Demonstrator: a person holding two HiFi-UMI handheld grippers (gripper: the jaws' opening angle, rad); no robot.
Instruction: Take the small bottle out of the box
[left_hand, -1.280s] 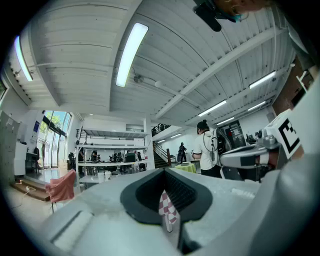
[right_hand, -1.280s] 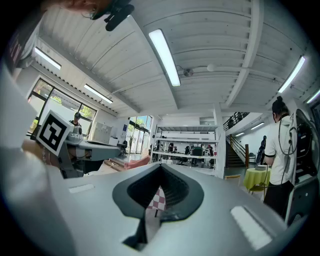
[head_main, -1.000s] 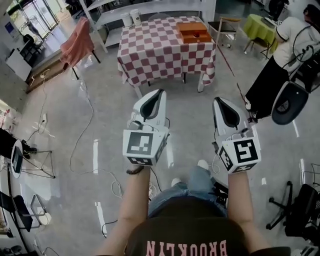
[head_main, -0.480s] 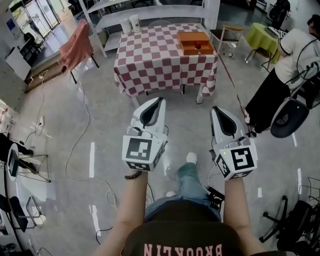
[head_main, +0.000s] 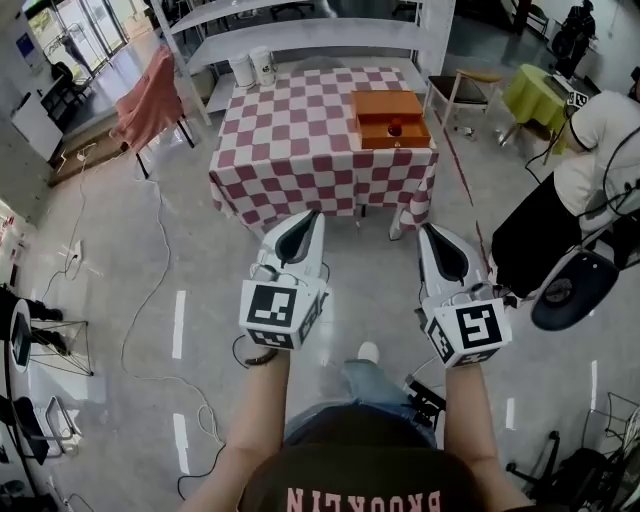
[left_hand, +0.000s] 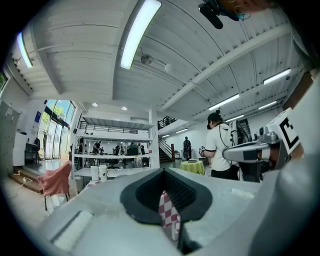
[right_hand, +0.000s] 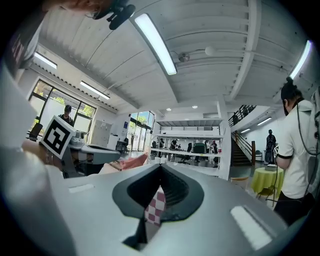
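Ahead of me, across the floor (head_main: 120, 250), stands a table (head_main: 290, 150) under a red-and-white checked cloth. On its far right part sits an orange box (head_main: 390, 103). In the box's open near part lies a small red thing, the bottle (head_main: 394, 128) as far as I can tell; it is too small to show its shape. Two white cups (head_main: 252, 68) stand at the table's far left corner.

Both my tongs hang over the floor on the near side of the table, well apart from the box, side by side and pointing toward it. My left gripper (head_main: 311, 216) has its jaws closed tip to tip with nothing held; only checked cloth shows through the slit lower down. My right gripper (head_main: 426, 229) is the same: jaws together and empty, roughly in line with the box.

At the far left a pink cloth (head_main: 150, 95) hangs draped. At the right a person (head_main: 600, 140) in a white top stands near a green table (head_main: 530, 90).
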